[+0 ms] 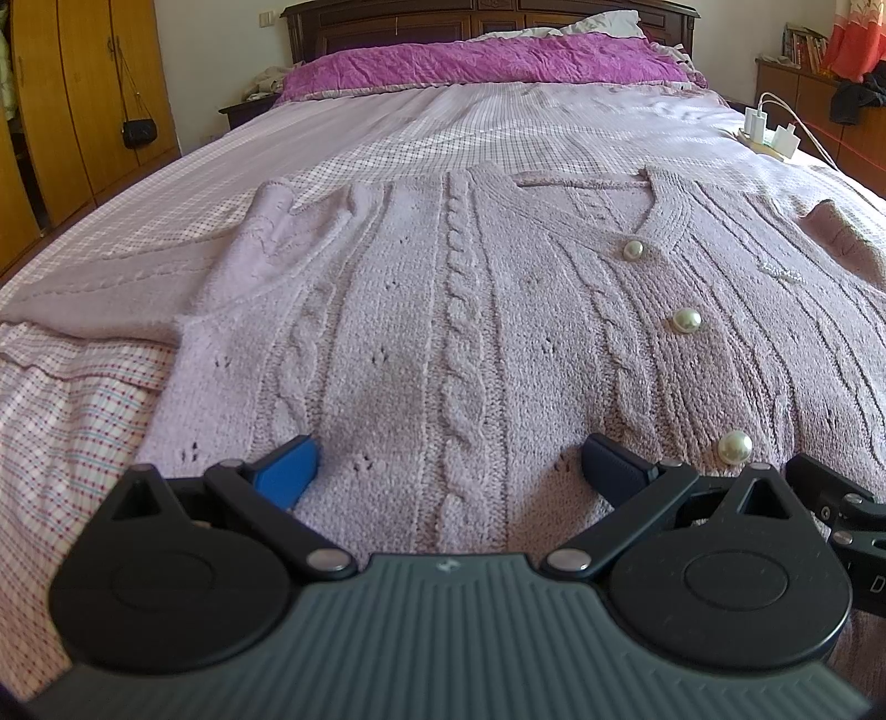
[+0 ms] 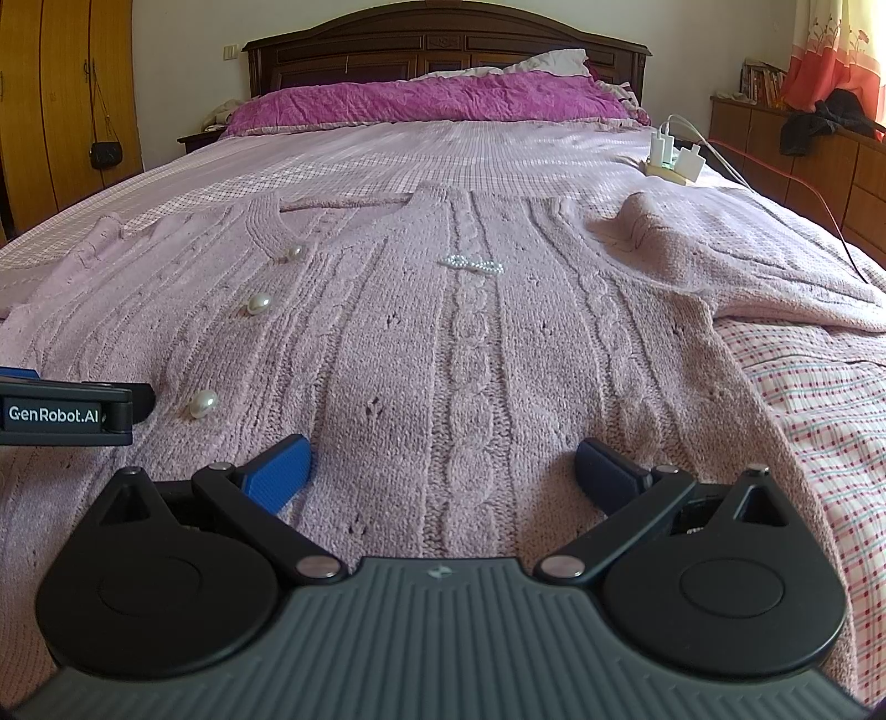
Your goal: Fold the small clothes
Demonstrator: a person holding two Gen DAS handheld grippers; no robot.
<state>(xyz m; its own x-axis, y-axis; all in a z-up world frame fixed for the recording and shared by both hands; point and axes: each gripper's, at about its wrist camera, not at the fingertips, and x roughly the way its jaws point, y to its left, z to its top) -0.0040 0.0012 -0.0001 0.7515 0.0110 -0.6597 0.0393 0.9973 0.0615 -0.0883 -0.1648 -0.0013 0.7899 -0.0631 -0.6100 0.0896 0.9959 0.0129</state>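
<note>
A pale pink cable-knit cardigan (image 1: 454, 310) with pearl buttons (image 1: 685, 319) lies flat, front up, on the bed, sleeves spread to both sides. It also shows in the right wrist view (image 2: 470, 343). My left gripper (image 1: 448, 465) is open, its blue fingers (image 1: 290, 471) resting on the knit near the hem, left of the button row. My right gripper (image 2: 443, 471) is open too, its fingers (image 2: 279, 473) on the hem area right of the buttons. The left gripper's side (image 2: 66, 412) shows at the right wrist view's left edge.
The bed has a pink checked sheet (image 1: 83, 399) and a magenta quilt (image 1: 487, 63) by the dark wooden headboard (image 2: 443, 47). A power strip with chargers (image 2: 673, 158) lies on the bed's right side. Wardrobes (image 1: 72, 99) stand left, a low cabinet (image 2: 803, 160) right.
</note>
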